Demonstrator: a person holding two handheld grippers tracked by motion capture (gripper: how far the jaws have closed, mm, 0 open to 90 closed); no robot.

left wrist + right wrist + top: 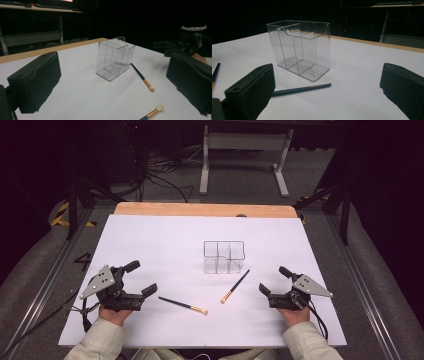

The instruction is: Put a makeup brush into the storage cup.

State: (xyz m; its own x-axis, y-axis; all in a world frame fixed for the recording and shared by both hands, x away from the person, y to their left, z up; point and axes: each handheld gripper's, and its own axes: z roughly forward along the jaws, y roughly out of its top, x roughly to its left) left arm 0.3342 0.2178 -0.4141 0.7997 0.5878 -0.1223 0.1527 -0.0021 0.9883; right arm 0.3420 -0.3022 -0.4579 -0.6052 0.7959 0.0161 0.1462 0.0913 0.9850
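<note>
Two makeup brushes are laid flat on the white table sheet (150, 240), in front of a clear divided organizer (223, 256) that stands upright near the middle. The right brush (235, 286) lies just before the organizer, its dark handle aimed up at the box's right corner and its pale tip toward the person. The left brush (183, 304) lies nearly crosswise, tip to the right. Nothing is set between brushes and grippers. The left gripper (140, 279) is rested at the sheet's left, jaws spread wide and empty; the right gripper (274, 280) likewise at the right, wide and empty.
</note>
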